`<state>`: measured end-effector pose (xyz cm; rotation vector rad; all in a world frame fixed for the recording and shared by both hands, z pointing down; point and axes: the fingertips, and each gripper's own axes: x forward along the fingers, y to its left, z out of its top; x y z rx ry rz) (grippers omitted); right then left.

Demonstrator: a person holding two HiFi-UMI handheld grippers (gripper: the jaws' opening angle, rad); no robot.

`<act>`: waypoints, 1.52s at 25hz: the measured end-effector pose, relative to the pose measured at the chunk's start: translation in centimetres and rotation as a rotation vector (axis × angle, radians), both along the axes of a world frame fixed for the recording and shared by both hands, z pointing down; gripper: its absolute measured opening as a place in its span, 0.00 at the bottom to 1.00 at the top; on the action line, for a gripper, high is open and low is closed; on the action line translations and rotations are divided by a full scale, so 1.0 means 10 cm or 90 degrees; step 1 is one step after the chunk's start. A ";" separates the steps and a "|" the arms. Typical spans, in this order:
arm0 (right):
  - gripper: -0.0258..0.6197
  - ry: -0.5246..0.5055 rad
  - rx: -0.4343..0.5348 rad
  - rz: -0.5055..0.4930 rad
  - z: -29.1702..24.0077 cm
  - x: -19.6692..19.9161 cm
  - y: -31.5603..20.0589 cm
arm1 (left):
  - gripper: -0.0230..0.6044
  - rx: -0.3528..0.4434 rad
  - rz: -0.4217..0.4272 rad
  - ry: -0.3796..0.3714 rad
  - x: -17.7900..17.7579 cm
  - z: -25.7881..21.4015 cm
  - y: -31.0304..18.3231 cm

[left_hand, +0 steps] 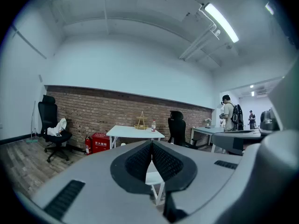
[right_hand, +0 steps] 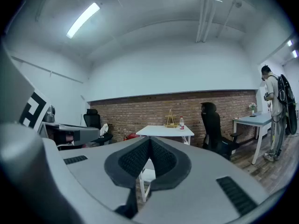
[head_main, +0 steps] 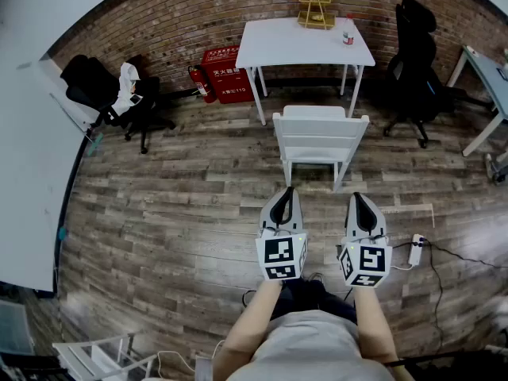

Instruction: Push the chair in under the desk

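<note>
Currently, the left gripper (head_main: 288,190) and right gripper (head_main: 359,196), fingers clenched on nothing, sit side by side behind the white chair (head_main: 320,133) facing the desk (head_main: 290,44).

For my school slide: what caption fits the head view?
Both shut, the left gripper and right gripper hover behind the white chair, not yet pushed under the white desk.
</note>
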<state>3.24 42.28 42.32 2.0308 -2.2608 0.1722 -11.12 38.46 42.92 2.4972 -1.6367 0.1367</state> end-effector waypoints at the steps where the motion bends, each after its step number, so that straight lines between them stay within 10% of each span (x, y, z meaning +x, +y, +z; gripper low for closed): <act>1: 0.06 -0.001 0.000 0.000 0.00 0.01 0.00 | 0.06 0.000 0.000 -0.001 0.01 0.00 0.00; 38: 0.06 -0.039 0.011 -0.062 0.11 0.48 -0.22 | 0.06 -0.033 -0.027 -0.018 0.45 0.21 -0.20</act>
